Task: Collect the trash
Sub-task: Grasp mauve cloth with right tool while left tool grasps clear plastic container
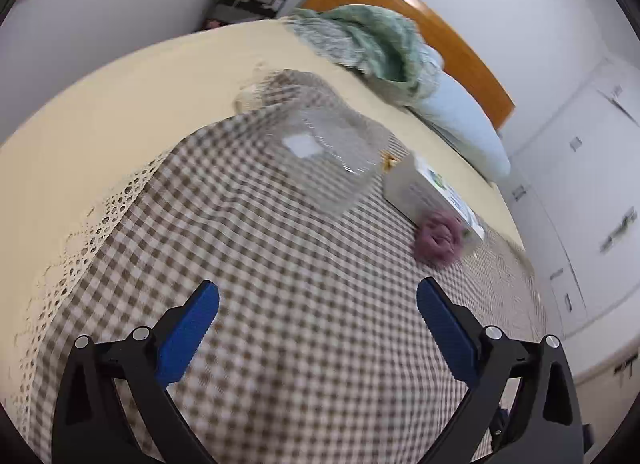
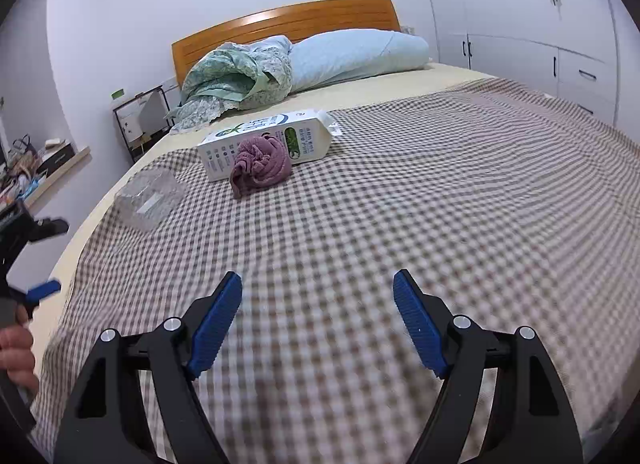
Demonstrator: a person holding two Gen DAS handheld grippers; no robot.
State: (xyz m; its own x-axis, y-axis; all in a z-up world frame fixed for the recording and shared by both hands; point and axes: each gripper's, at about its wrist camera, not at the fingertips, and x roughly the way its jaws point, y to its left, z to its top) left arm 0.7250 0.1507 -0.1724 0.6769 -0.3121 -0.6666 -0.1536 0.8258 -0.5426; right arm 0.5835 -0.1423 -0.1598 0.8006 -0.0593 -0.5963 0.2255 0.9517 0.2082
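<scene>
On the bed point(image 2: 440, 192), nothing looks collected yet: the carton point(image 2: 266, 144) and clear tub point(image 2: 150, 198) lie far left, while both tongs, left point(image 1: 318, 328) and right point(image 2: 318, 324), gape wide and empty.

The bed point(image 2: 460, 76) carries a cream sheet under a brown-checked cloth point(image 2: 400, 184) that covers its near part. In the right wrist view a white carton point(image 2: 256, 132) lies flat on the cloth at 11 o'clock, with a purple rag point(image 2: 262, 166) bunched against its near side, touching it. A clear plastic tub point(image 2: 150, 194) lies on the cloth's edge at 10 o'clock, apart from both. Toward 12 o'clock, by the headboard point(image 2: 288, 22), lie a crumpled green blanket point(image 2: 224, 80) and a pale blue pillow point(image 2: 360, 54), touching.
</scene>
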